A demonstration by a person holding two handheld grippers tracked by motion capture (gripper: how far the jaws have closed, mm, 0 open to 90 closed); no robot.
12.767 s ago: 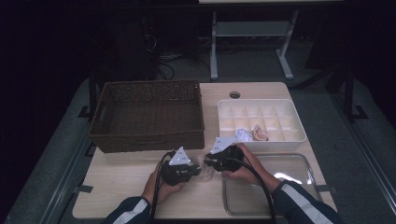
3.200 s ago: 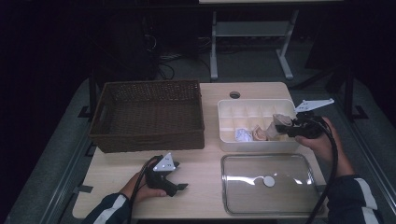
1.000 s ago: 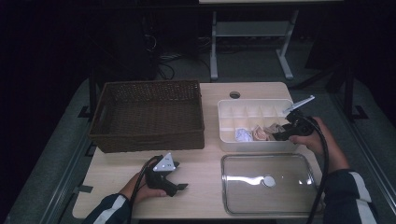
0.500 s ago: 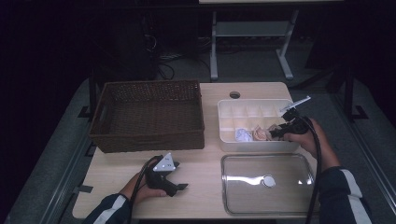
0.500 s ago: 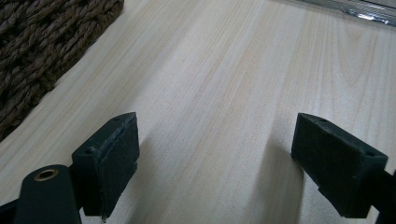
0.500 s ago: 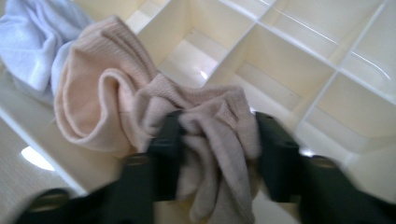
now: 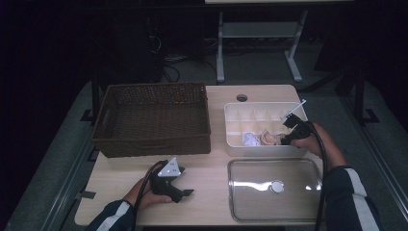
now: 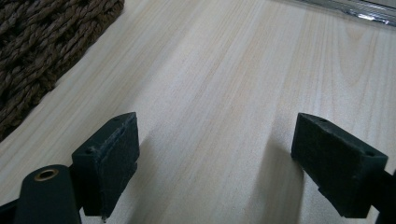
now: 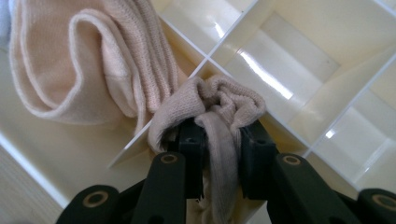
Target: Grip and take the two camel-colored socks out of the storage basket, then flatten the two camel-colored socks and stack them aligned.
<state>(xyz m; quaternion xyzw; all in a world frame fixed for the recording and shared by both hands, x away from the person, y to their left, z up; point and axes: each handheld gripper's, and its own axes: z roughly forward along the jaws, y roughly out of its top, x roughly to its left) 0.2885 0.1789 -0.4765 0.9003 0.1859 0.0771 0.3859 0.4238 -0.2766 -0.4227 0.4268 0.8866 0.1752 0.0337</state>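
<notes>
A pale pink knitted sock [image 9: 70,60] lies in the white divided box [image 7: 264,104], draped over a partition in its front row. My right gripper [image 9: 219,140] has just been closing, and its pads now pinch a bunched fold of that sock [image 9: 219,100] at the partition. In the high view the right gripper [image 7: 285,139] dips into the box's front right part beside the sock [image 7: 268,138]. My left gripper [image 7: 188,192] rests on the table near the front left. Its jaws [image 8: 215,158] stand wide open over bare wood with nothing between them.
A brown wicker basket [image 7: 154,118] stands at the back left, its corner [image 8: 37,46] close to the left gripper. A clear lid with a knob [image 7: 274,187] lies in front of the box. A white balled cloth [image 7: 250,139] sits in the box beside the sock.
The right gripper has sunk into the box toward its front row and its jaws have come together on the sock. The left gripper has kept still.
</notes>
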